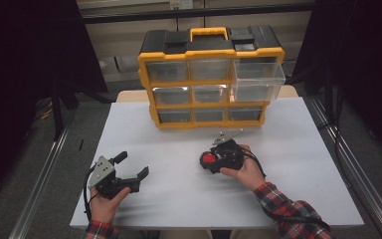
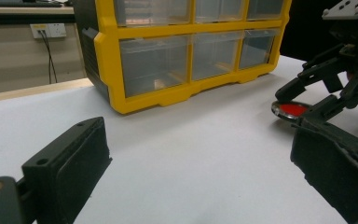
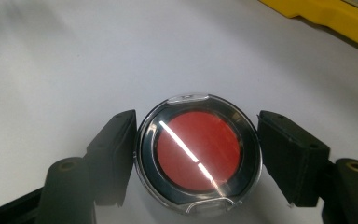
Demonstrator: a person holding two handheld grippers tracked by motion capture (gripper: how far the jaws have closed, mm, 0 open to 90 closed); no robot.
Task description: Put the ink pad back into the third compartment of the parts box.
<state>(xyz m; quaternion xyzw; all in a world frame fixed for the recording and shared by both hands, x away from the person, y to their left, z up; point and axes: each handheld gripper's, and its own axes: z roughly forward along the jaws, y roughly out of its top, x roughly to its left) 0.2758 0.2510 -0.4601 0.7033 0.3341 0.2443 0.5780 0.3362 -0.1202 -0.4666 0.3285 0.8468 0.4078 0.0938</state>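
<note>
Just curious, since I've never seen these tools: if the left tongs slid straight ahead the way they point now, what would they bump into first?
Probably the yellow drawer cabinet; the white table between looks bare, though depth is hard to judge. The left tongs are open.

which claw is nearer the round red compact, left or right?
Right. The right claw straddles the red compact, one jaw at each side of it. The left claw rests open on the table, well off to the compact's left.
</note>
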